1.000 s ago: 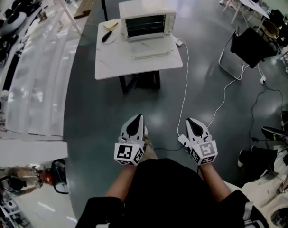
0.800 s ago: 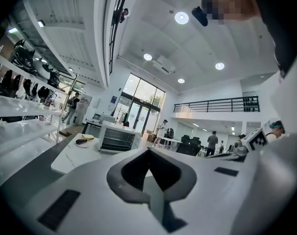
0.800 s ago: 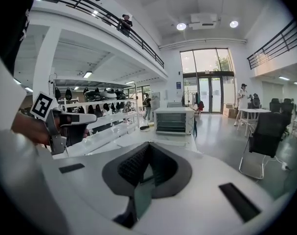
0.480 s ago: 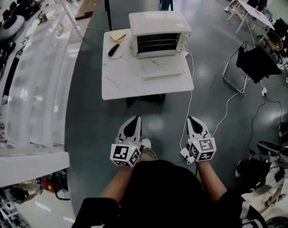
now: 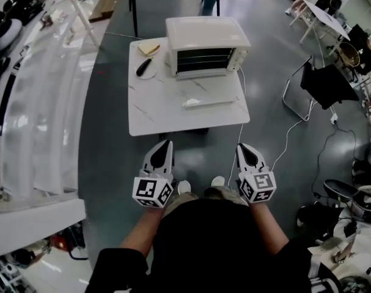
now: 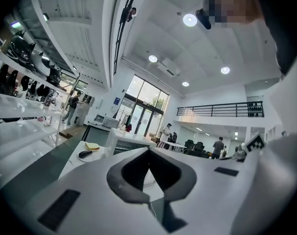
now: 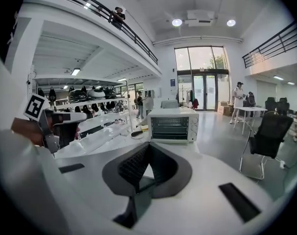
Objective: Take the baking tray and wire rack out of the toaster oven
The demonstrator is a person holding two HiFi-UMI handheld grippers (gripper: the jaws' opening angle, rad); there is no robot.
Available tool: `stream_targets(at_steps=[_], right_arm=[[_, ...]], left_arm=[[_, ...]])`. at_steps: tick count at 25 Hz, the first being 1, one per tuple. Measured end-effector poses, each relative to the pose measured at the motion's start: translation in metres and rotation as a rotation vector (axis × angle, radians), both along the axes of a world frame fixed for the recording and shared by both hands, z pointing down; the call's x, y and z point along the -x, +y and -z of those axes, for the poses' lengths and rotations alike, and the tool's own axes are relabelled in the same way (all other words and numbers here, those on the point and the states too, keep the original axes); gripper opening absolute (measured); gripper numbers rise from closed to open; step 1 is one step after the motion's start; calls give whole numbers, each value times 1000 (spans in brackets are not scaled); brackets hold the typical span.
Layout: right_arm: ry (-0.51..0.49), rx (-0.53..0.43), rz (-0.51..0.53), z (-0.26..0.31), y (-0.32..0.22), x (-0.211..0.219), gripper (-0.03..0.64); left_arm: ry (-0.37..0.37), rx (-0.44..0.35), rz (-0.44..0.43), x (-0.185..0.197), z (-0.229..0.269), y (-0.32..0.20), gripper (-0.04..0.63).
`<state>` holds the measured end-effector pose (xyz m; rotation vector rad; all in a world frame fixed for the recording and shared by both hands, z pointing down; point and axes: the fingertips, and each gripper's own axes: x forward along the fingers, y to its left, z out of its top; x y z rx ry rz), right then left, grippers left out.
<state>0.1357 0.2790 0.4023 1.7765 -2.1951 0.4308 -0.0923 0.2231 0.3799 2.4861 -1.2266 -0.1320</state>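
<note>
- White metal toaster oven [image 5: 206, 32] – stands at the far end of the table, its dark front facing the person.
- Wire rack [image 5: 203, 60] – inside the oven, showing as pale horizontal bars across the opening. What else sits in the cavity is too dark to tell.
- Marble-patterned white table [image 5: 167, 112] – a small square top on dark legs, on a grey-green floor.
- Pale bar [image 5: 208, 102] – lies across the tabletop in front of the oven. I cannot tell whether it is the handle of a lowered door.
- Round plate [image 5: 147, 73] – just left of the oven, with a black-handled tool [image 5: 142, 66] lying on it.
- Yellow flat item [image 5: 150, 46] – at the table's far left corner, beside the plate.
- White cord [image 5: 239, 133] – runs from the oven's right side, over the table edge and down to the floor.
- Left gripper [image 5: 164, 145] – jaws pressed together with nothing between them. It is held over the floor just short of the table's near edge, well apart from the oven.
- Right gripper [image 5: 242, 146] – jaws likewise closed on nothing. It is level with the left one and points toward the table.
- Black chair [image 5: 327, 84] – stands to the right, well apart from the table.
</note>
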Motion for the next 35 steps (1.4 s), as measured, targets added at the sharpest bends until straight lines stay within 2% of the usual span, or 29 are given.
stream_targets(at_steps=[6,13,19,27,35], right_arm=[[-4,21,61,-12,-29,15,15],[-45,-11,143,-13,-103,15,15],[-51,-65,182,-4,-188,-18,15],[-62,-38,292,-11,-258,-52,15],[-138,-11,255,-42,-321,-86,15]], left_arm=[[-3,33,35,4,-16,-11,17],[-2,48,101,-5,-30,-58,18],[-32,91,113,-43,-48,-119,17],[-63,105,102,-94,-53,-194,17],[-86,160,107,-131,-84,-256,17]])
